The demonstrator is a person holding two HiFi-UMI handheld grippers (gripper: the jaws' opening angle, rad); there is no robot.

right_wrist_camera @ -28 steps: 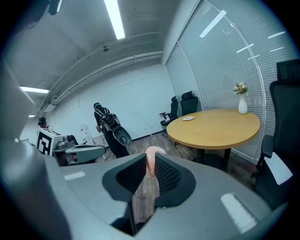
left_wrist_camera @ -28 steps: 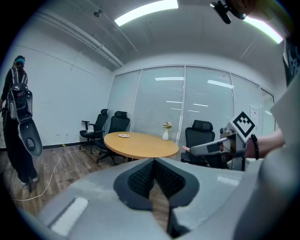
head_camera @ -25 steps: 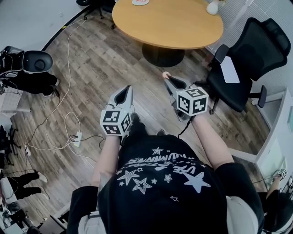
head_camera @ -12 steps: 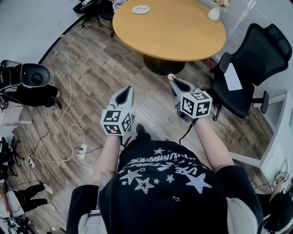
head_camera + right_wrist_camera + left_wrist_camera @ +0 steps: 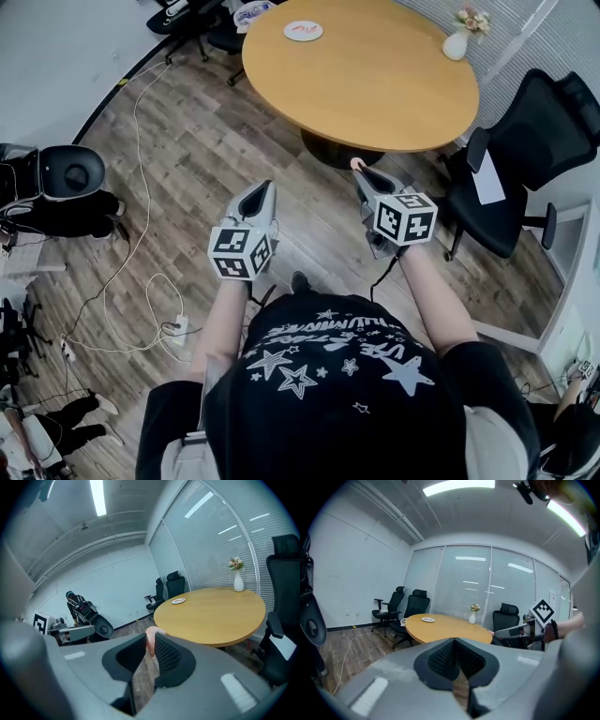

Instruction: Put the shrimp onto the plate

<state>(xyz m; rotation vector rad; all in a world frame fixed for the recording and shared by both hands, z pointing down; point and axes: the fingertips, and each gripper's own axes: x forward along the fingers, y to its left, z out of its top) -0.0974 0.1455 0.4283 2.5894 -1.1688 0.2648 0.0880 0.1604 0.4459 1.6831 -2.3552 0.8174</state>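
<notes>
On the person's side of the round table, both grippers are held out ahead of the body, short of the table's near edge. The right gripper is clamped on the shrimp, a pale pink curl pinched between the pads with one end poking out past them. Gripping it at the very tips looks meant to let it drop cleanly once it is over the plate. The left gripper is closed with nothing between its pads; it seems merely carried along, since one shrimp needs one grip.

The table's near half is bare. The plate, white with a reddish mark, sits at the table's far left edge, so I judge the shrimp has the whole top to cross. A vase of flowers stands at the far right edge.

The head view shows the shrimp only as a small pink dot at the jaw tips, yet it lays out where the plate sits on the table. The right gripper view shows the grip itself. The left gripper view catches the right gripper side-on, by the table's right edge.
</notes>
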